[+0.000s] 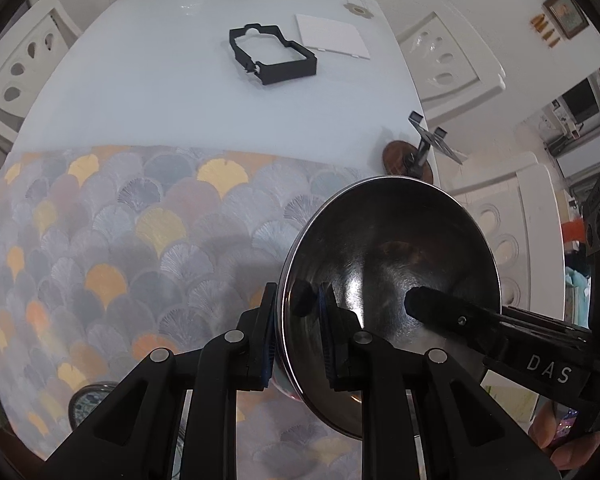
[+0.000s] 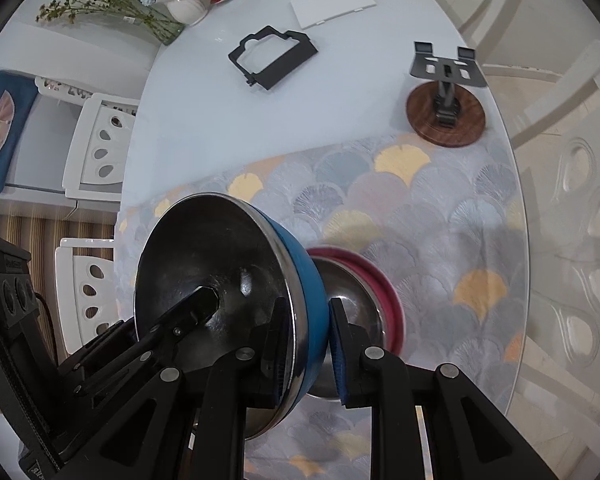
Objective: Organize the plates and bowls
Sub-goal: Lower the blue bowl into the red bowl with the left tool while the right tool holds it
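Bowl point(image 2: 220, 300), steel inside w/ blue outside, hangs tilted on edge above the placemat point(image 2: 440, 216): both grippers pinch its rim at once, probably to keep it steady for nesting. Left gripper point(image 1: 298, 336) clamps the rim at the wall; right gripper point(image 2: 304, 344) also looks clenched on it, one finger inside, one on the blue wall. A red-rimmed steel bowl point(image 2: 364, 292) sits on the mat right behind, likely the stack target. Pale glass table point(image 1: 172, 80) holds a black frame point(image 1: 272, 54), white board point(image 1: 332, 36), phone stand point(image 2: 444, 92); white chairs around.
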A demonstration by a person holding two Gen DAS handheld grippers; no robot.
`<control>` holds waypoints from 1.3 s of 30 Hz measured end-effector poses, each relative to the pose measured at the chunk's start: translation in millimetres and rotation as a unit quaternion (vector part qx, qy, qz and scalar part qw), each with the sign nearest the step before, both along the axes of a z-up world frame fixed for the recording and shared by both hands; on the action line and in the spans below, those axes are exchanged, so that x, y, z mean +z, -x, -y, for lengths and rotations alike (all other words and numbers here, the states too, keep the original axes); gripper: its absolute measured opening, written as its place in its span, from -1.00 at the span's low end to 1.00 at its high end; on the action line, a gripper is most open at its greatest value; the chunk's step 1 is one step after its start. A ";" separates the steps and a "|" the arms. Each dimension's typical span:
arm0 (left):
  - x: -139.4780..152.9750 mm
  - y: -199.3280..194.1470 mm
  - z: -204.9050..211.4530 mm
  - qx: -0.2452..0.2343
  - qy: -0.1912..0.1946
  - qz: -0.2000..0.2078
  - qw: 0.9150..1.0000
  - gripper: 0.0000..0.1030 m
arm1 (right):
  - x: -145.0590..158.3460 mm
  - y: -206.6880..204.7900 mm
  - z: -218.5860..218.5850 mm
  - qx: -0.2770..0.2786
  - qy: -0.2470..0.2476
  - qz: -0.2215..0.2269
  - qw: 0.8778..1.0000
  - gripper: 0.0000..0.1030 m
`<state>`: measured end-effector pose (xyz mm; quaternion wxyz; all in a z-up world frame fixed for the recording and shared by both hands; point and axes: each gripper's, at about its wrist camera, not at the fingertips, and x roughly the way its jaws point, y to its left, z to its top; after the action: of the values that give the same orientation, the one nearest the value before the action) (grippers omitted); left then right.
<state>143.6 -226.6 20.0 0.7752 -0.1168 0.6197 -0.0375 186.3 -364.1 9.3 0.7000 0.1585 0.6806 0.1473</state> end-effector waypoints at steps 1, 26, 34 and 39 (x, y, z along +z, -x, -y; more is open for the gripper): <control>-0.4 0.8 1.5 -0.002 0.001 0.000 1.000 -0.69 | -0.6 1.3 1.8 -0.002 0.001 -0.001 1.000 -0.62; -26.0 15.8 18.2 -0.032 -0.005 -0.023 0.999 -0.69 | -25.4 20.7 15.0 -0.012 0.011 -0.030 0.999 -0.61; -30.7 15.3 18.7 -0.040 -0.011 -0.026 0.999 -0.69 | -29.2 20.9 14.4 -0.012 0.011 -0.034 0.999 -0.61; -34.0 14.3 17.7 -0.040 -0.011 -0.030 0.999 -0.69 | -32.2 20.7 15.6 -0.015 0.010 -0.038 0.999 -0.61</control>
<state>129.3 -244.3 -13.9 0.7555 -0.0845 0.6470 -0.0586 165.6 -379.8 -22.9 0.6776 0.1665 0.7055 0.1239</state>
